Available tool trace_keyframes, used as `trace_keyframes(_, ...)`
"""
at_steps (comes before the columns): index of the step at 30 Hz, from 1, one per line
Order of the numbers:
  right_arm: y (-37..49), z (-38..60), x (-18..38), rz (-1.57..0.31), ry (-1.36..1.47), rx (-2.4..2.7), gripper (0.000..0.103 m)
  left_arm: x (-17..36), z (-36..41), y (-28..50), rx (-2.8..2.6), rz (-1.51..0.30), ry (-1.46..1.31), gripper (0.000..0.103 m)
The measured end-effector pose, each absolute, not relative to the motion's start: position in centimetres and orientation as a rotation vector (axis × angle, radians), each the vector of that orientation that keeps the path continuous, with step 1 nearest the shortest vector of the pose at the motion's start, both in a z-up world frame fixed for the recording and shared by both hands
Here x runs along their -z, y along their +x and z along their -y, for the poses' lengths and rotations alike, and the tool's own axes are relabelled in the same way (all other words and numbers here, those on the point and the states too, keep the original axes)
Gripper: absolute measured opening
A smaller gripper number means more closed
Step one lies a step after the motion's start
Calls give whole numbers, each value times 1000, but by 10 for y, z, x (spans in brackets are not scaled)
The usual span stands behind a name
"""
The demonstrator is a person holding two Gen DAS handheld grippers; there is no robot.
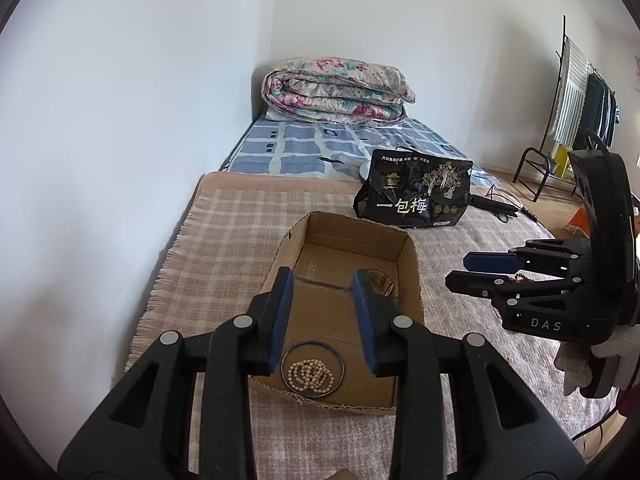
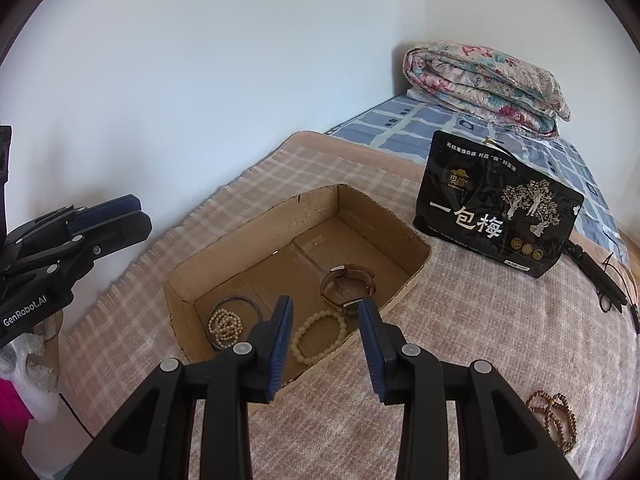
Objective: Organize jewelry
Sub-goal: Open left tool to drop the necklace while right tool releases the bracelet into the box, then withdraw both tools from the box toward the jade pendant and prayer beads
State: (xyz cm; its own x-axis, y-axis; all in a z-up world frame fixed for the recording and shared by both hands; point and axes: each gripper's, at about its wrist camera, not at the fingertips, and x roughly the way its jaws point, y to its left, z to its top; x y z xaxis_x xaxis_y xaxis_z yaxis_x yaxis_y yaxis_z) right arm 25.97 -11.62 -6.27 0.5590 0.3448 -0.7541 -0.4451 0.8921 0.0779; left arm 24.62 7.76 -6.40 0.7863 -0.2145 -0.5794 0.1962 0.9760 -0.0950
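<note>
On the bed, a pink checked blanket (image 2: 248, 184) carries an open cardboard box (image 2: 240, 248) holding the jewelry. At the box's left end lies a small string of pearls (image 2: 225, 325) coiled in a heap, inside a thin dark bangle (image 2: 256, 305) that rings it. To its right, near the front wall, sits a bracelet of larger cream beads (image 2: 318, 336) laid in an open loop, and just behind that a wristwatch (image 2: 347, 285) with a brown strap curled round. Further right, outside the box on the blanket, lies a brown wooden bead strand (image 2: 554, 420) looped over itself.

The left gripper (image 1: 324, 320) hangs over the box with its blue-padded jaws partly apart and nothing between them; the pearls (image 1: 311, 374) lie below. The right gripper (image 2: 325, 344) is likewise partly open and empty, above the cream bracelet.

Only the right wrist view shows the cream bracelet and the wooden strand; in the left wrist view the watch (image 1: 382, 282) is barely visible behind a finger. Only the left view takes in a clothes rack (image 1: 576, 112) at far right. Both show a black snack bag (image 2: 496, 208) behind the box and a folded floral quilt (image 2: 484, 80).
</note>
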Motion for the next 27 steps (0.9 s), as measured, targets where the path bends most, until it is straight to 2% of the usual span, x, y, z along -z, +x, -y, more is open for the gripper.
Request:
trace_keyframes(13,233,144,40,-817,-110,-426,43,48,-51,219,232,-603,21,30)
trace_keyframes(17,221,158,33,-799,-100,-404,49,46,-41,212,241,-600,32,30)
trace_keyframes(19,216,165,31,-789,-103,-388,56,46,-36,208,243,-598,41,39)
trace_keyframes(21,210,173,29,-778,-109,-367,57,45,-31,204,252,-584,45,62)
trace_keyframes(23,206,182,26,-774,-101,-354,59,45,-25,200,255,-570,50,64)
trace_keyframes(27,194,208,21,-754,-69,-302,75,46,-13,196,275,-580,63,64)
